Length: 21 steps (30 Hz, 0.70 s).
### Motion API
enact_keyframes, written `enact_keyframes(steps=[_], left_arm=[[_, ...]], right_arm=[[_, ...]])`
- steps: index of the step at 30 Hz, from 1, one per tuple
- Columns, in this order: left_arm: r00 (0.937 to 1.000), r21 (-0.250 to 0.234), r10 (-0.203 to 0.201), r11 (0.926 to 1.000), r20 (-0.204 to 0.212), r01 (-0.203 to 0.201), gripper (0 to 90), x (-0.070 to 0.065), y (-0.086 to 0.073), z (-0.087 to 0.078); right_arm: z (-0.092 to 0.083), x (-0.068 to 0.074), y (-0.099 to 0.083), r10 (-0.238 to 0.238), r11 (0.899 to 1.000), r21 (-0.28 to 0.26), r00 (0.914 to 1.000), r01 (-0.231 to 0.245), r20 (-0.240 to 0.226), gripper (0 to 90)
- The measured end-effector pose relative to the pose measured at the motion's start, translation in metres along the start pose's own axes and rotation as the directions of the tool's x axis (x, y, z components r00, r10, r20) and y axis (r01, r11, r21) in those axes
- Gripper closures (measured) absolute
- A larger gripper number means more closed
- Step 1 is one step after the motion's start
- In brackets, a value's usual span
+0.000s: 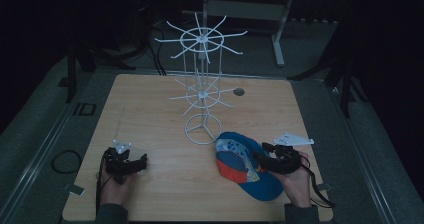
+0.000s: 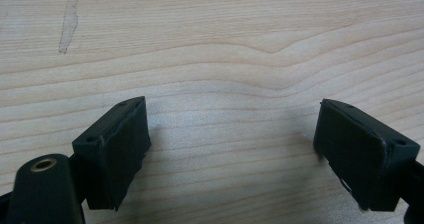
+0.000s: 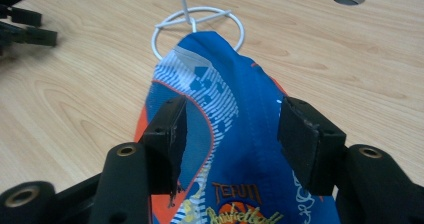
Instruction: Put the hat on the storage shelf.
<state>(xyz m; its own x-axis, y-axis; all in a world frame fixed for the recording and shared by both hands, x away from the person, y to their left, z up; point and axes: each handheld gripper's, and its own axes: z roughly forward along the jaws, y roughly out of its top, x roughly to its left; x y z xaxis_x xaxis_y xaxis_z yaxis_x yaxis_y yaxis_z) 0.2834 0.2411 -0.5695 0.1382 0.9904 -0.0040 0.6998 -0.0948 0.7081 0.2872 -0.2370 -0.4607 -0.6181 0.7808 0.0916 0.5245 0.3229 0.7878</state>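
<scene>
The right gripper (image 3: pixel 230 134) straddled the blue cap (image 3: pixel 240 134), jaws apart, needing to close before lifting toward the rack (image 1: pixel 202 91).

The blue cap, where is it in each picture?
High view: the blue cap lies on the table's near right part, by the right gripper.
Left gripper view: bare wooden table between open jaws.
Right gripper view: the cap runs up the middle between the jaws.
Shared landmark: the white rack's ring base.
</scene>
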Motion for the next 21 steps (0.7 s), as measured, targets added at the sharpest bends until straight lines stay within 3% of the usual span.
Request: enact_keyframes(steps=[11,16,21], left_arm=[[1.0,-0.003,0.002,1.0,0.009,-0.002,15.0,-0.001,0.0,0.0],[1.0,-0.003,0.002,1.0,0.009,-0.002,15.0,-0.001,0.0,0.0],[1.0,-0.003,0.002,1.0,0.009,-0.002,15.1,-0.001,0.0,0.0]], right_arm=[[-0.002,-0.001,0.004,-0.011,1.0,0.023,0.9999,0.011,0.011,46.1],[0.001,-0.001,0.011,-0.063,0.994,0.088,0.9978,0.062,0.017,45.8],[0.001,-0.004,0.018,-0.09,0.989,0.119,0.9957,0.087,0.02,44.5]])
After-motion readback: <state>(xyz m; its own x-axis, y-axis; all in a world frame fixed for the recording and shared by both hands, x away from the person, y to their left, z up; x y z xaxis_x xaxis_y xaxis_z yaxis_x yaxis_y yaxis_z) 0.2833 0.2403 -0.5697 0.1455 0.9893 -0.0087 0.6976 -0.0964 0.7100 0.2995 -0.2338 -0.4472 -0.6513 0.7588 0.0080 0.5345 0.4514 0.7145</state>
